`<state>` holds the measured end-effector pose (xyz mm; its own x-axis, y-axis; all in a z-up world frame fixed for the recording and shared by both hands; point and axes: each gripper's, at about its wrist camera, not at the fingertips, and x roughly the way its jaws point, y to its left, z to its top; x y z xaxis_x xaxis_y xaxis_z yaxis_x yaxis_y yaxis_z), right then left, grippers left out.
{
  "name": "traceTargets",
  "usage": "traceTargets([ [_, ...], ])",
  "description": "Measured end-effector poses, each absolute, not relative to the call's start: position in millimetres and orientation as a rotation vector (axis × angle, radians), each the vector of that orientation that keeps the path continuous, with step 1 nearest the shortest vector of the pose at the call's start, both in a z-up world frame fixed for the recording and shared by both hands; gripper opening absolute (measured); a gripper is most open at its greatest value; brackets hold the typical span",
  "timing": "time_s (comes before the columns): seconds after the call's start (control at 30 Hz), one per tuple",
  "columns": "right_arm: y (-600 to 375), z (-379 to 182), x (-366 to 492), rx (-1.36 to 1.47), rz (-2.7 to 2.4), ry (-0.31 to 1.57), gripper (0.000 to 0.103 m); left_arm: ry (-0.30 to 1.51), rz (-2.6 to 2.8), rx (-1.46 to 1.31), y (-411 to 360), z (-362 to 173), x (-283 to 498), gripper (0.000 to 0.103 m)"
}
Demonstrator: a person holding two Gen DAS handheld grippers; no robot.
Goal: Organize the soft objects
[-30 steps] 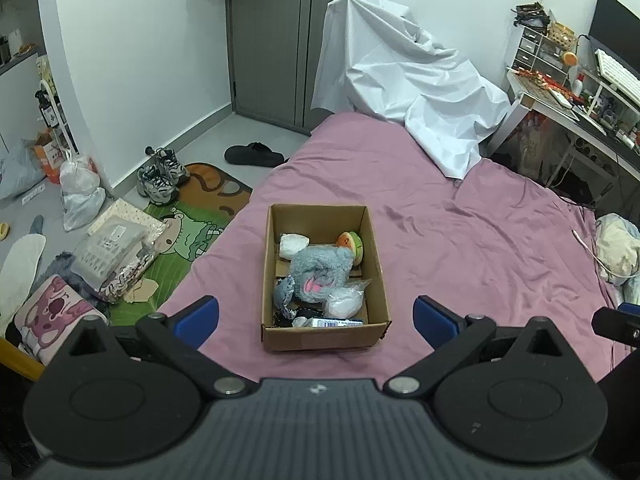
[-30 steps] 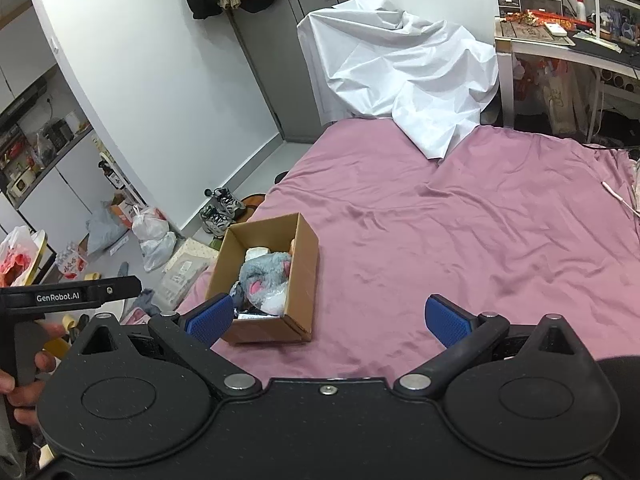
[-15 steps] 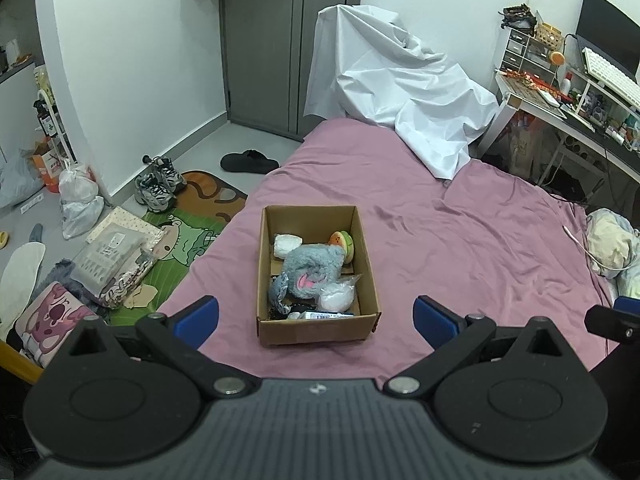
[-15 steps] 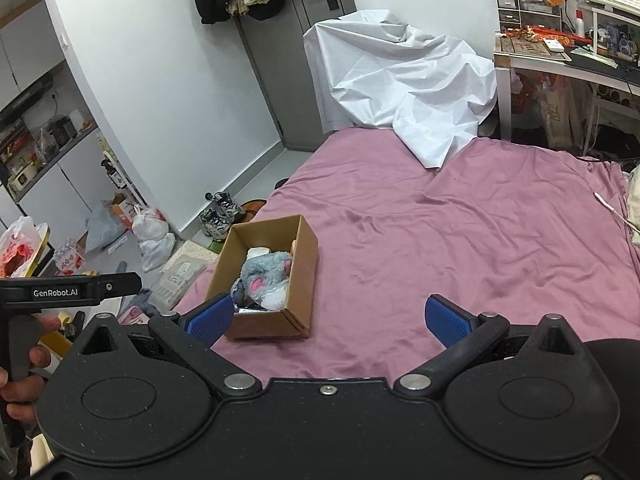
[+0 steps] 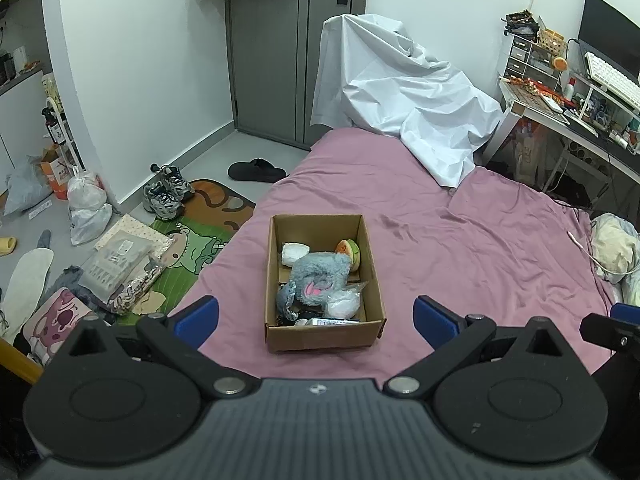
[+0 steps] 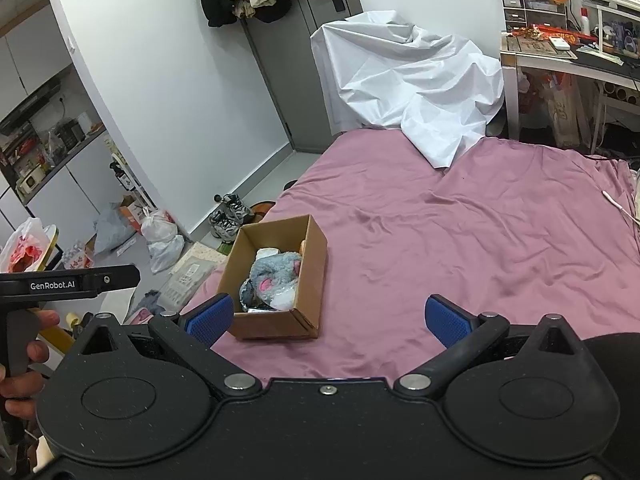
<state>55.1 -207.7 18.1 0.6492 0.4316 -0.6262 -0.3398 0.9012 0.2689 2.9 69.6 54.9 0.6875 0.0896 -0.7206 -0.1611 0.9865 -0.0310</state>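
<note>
Done: soft toys are sitting in the box on the bed.
Left: I am seeing nothing loose.
Claws: I am holding left gripper and right gripper released, empty.

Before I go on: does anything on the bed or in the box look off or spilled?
Nothing has spilled. The cardboard box sits upright on the pink sheet, with the grey plush and bagged items inside. Both tongs are open and empty. Only the white sheet lies crumpled at the far end.

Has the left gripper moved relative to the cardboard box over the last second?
Yes. The left gripper has pulled back and tilted up: the cardboard box looks smaller, and more of the grey door shows.
</note>
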Motion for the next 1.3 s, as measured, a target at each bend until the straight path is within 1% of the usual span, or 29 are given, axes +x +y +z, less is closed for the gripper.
traceTargets([
  [1.3,-214.0,16.0,56.4,0.147,0.439,0.759,0.103,0.797,0.146,-0.109,68.7,57.7,3.3,0.102],
])
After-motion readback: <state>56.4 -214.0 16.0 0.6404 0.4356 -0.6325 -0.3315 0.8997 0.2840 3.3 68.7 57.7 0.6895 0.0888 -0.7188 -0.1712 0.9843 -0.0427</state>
